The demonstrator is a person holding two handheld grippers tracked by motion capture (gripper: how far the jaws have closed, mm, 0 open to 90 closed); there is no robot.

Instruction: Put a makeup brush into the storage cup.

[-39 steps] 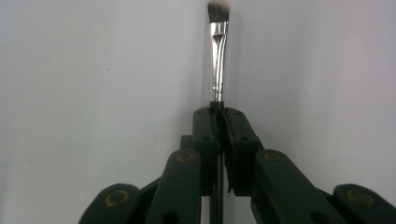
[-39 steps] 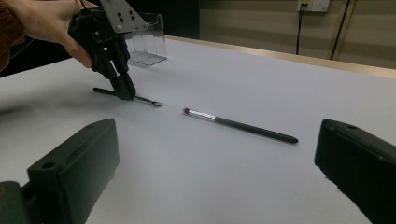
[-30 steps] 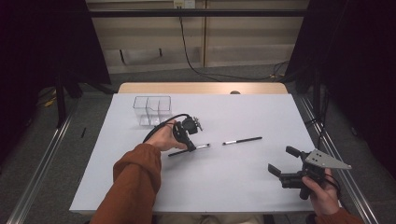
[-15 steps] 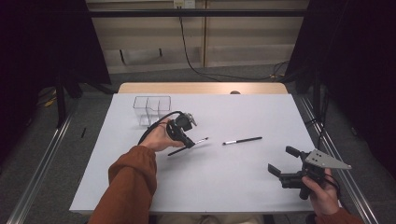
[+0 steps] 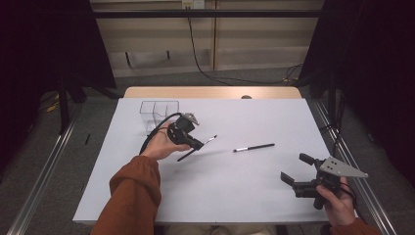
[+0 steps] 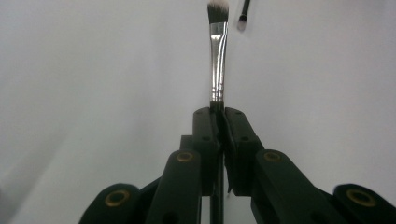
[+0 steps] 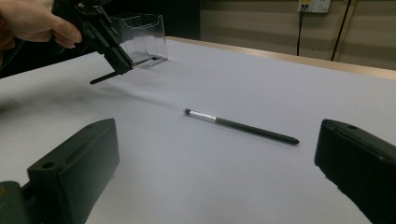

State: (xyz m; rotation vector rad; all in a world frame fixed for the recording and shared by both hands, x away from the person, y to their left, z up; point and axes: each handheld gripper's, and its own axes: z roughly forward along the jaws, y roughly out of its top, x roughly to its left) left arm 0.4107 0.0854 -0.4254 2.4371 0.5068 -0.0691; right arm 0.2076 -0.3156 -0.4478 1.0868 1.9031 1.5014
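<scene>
One brush (image 6: 218,60) between shut jaws.

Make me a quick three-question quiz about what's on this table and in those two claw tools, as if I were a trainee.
1. What does the left gripper hold?
2. True or false: the right gripper is shut on the second brush.
3. Where is the clear box? A) at the table's far left B) at its near right C) in its middle

Key
1. A brush, clamped by its handle, bristles pointing away from the jaws.
2. False: its jaws stand open, and the second brush lies on the table apart from them.
3. A
</scene>
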